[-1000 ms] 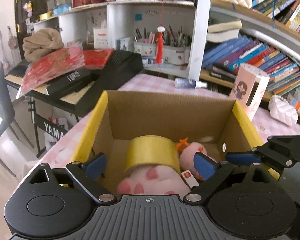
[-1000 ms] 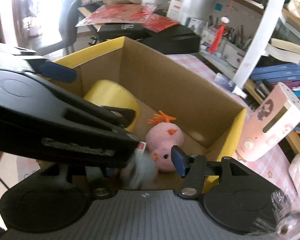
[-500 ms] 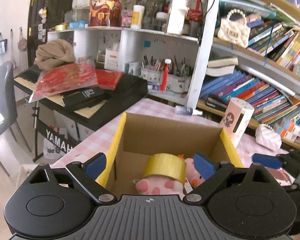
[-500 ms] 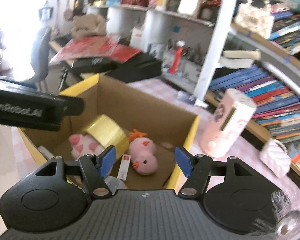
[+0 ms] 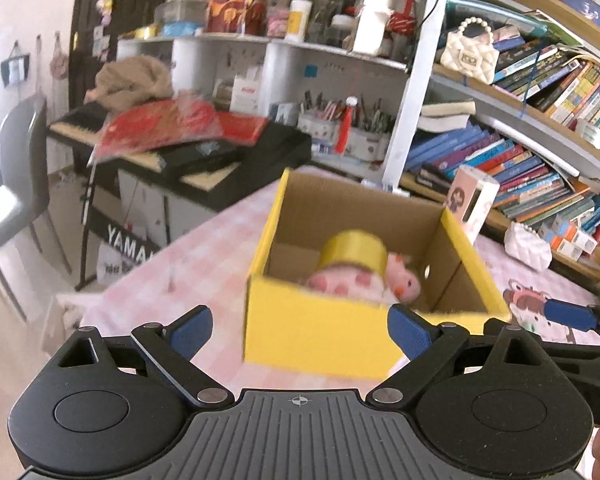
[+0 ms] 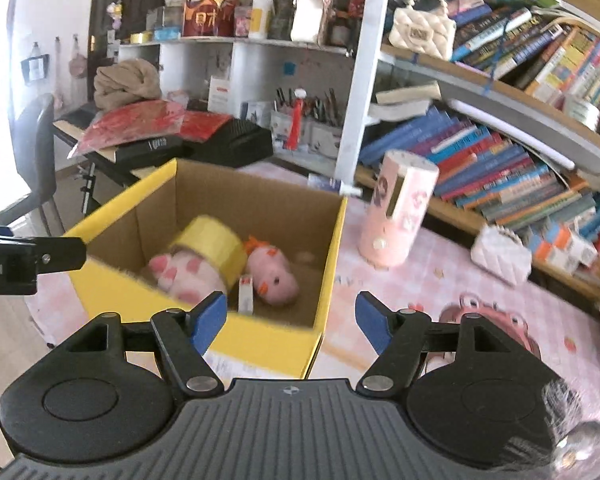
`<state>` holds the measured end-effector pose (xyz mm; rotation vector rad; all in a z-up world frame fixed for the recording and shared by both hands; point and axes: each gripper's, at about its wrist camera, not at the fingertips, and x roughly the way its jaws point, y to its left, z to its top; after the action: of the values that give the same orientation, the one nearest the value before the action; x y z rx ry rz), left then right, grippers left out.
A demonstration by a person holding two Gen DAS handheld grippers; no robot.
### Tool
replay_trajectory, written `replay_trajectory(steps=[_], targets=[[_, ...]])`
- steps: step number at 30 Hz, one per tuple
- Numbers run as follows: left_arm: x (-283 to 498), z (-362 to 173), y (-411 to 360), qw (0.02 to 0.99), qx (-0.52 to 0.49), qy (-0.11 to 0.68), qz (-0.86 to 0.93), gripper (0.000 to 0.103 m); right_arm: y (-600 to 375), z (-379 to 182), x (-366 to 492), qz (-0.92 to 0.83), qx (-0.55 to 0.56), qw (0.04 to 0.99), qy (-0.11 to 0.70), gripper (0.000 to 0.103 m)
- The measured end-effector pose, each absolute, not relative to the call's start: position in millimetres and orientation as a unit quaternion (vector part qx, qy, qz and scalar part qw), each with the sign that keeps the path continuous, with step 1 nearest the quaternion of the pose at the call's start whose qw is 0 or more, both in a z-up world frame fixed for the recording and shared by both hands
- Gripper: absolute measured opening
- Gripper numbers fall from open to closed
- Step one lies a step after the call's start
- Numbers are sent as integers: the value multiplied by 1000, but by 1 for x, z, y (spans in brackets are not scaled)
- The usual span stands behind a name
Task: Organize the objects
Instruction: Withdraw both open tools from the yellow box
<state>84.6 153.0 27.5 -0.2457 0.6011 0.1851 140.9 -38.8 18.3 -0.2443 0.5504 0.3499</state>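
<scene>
Setting: a cluttered study; a counter (image 6: 460,276) under a pink checked cloth, bookshelves behind.
Box: an open box (image 6: 260,332) of corrugated card, yellow outside and brown inside, stands on the counter as the gathering place.
Contents: inside lie a wide yellow tape roll (image 6: 214,246), a soft spotted pink plush (image 6: 184,274), a pink plush chick (image 6: 274,274) with an orange tuft, and a small white tube (image 6: 245,294), huddled together.
Left gripper (image 5: 300,330): jaws wide and empty, held short of the box's near wall.
Right gripper (image 6: 288,320): jaws have just been opening; wide, nothing between them, at the box's near corner.
Loose items: a pink cylinder (image 6: 398,208) stands upright beside the box; a white quilted purse (image 6: 500,254) lies farther right, both likely next to sort.
</scene>
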Motion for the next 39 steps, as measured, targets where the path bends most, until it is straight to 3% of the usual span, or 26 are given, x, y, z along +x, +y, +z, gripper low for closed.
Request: replay_trajectory(steps=[13,39], targets=[[28,17,148,941,-95,309,101,96,-41,-7,75,123,-116,937,307,79],[-12,7,118,937,-55,341,42,96,-69,-18,10,72,-81,937,333,83]])
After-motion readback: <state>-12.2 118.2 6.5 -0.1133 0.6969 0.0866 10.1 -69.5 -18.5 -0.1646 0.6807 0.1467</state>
